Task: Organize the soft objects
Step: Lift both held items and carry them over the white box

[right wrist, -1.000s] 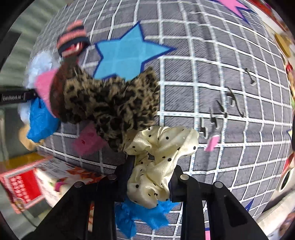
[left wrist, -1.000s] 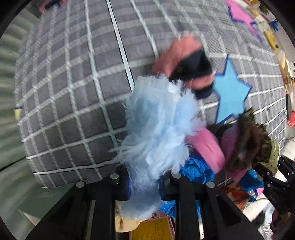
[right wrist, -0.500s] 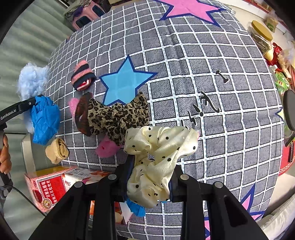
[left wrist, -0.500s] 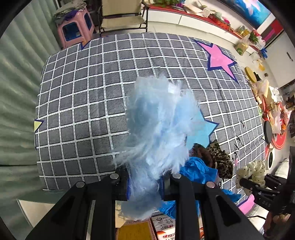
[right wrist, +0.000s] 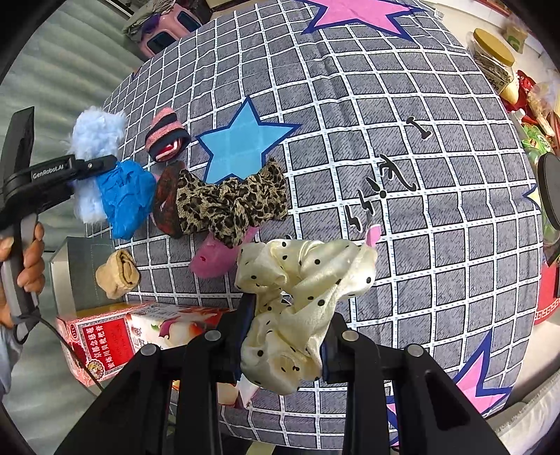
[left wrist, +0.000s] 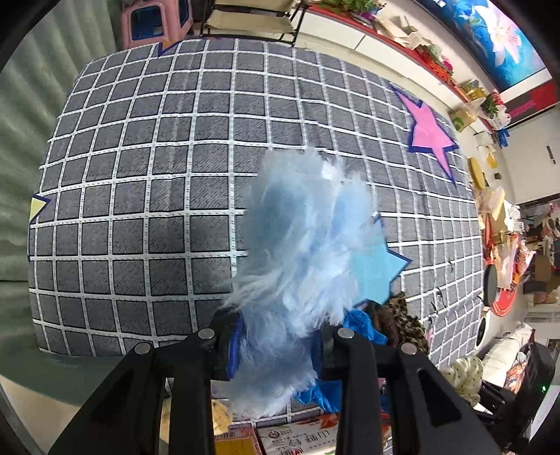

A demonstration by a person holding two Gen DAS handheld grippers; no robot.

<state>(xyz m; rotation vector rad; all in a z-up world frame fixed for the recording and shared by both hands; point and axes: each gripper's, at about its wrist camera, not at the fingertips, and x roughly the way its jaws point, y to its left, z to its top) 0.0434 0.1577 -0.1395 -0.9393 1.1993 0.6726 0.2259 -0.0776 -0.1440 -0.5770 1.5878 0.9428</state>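
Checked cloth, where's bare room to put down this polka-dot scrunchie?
The checked cloth lies bare right of the blue star, apart from small black printed marks, and up toward the pink star. It is crowded at the near left edge: leopard scrunchie, striped sock, blue plastic, beige sock.

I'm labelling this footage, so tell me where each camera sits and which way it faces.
Left wrist: on the left gripper, facing down at the checked bedspread; its jaws are opening around a fluffy blue scrunchie.
Right wrist: on the right gripper, facing down; jaws clamp a polka-dot scrunchie; a hand shows.
Shared: blue star, leopard scrunchie.
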